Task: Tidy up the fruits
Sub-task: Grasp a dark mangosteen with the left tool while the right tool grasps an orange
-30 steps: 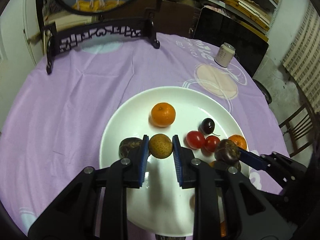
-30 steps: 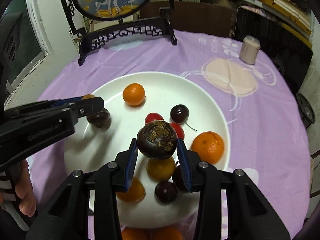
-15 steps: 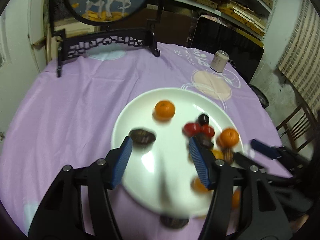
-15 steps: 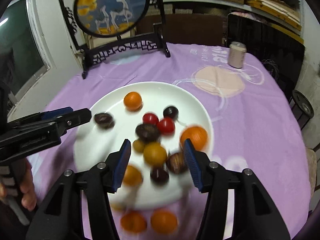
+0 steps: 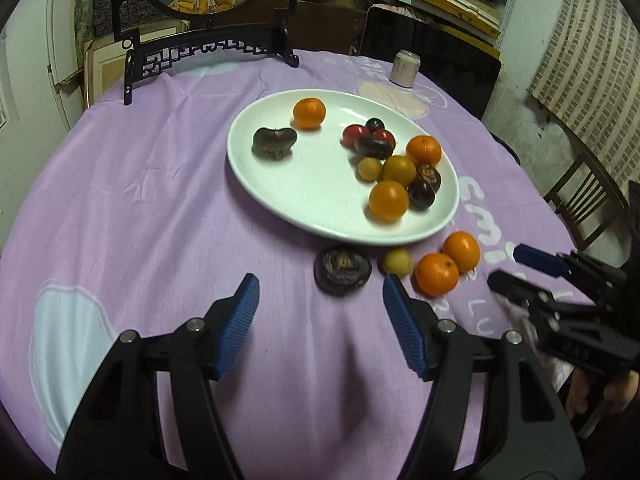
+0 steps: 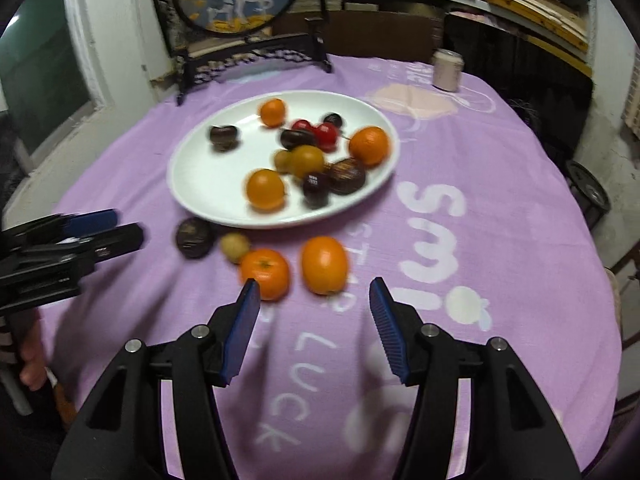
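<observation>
Two tools were over the bench, and both were wide apart with nothing in them. The left tool (image 5: 318,292) hung above the purple cloth (image 5: 160,208), near a dark wrinkly fruit (image 5: 342,269) that lay on the cloth just in front of the white plate (image 5: 280,184). Beside that fruit sat a small yellow fruit (image 5: 397,262) and two oranges (image 5: 437,274), side by side on the cloth. The right tool (image 6: 314,300) hung just behind those two oranges (image 6: 324,265). On the plate (image 6: 200,184) lay one orange (image 5: 309,112) at the far side, a dark fruit (image 5: 275,142) near it, and a bunch of red, dark, yellow and orange fruits (image 5: 396,170) close together on the right. A pale can (image 5: 405,68) stood far back on the cloth, and a round picture on a black stand (image 5: 208,46) stood at the far edge
</observation>
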Demonstrator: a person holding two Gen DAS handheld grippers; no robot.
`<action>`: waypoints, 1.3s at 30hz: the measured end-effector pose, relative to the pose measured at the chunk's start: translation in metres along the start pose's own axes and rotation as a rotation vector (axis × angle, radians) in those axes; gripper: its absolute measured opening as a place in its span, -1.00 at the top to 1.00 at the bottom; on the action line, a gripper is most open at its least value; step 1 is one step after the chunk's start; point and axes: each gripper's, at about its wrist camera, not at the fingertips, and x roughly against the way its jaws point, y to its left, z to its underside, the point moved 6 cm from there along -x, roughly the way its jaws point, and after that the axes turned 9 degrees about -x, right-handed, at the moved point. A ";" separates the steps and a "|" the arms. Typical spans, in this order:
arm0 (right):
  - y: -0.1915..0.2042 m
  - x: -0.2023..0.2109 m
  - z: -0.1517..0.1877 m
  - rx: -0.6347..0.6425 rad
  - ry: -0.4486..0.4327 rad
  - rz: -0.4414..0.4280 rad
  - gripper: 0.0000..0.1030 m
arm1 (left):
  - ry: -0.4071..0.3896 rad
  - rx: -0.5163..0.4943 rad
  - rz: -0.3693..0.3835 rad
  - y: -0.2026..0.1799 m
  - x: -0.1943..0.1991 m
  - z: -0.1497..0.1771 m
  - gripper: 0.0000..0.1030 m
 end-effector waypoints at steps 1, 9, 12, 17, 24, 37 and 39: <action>-0.003 -0.003 0.001 -0.004 0.006 0.004 -0.11 | 0.002 -0.001 0.001 0.000 0.000 0.001 -0.28; -0.006 -0.054 -0.004 -0.001 0.097 -0.002 0.15 | 0.034 -0.009 -0.001 0.001 -0.004 0.009 -0.28; -0.001 -0.055 -0.011 0.020 0.082 -0.001 0.31 | 0.044 -0.014 -0.009 -0.001 -0.007 0.009 -0.28; -0.001 -0.028 -0.005 0.001 0.051 -0.016 0.31 | 0.070 -0.022 -0.023 -0.002 -0.017 0.010 -0.28; 0.006 0.005 0.012 0.000 0.029 -0.084 0.31 | 0.103 -0.049 -0.039 -0.013 -0.040 0.005 -0.28; 0.015 0.009 0.019 0.010 0.036 -0.115 0.31 | 0.122 -0.057 -0.075 -0.016 -0.067 -0.006 -0.14; 0.016 0.009 0.019 0.012 0.036 -0.115 0.31 | 0.116 -0.052 -0.052 -0.018 -0.066 -0.006 0.04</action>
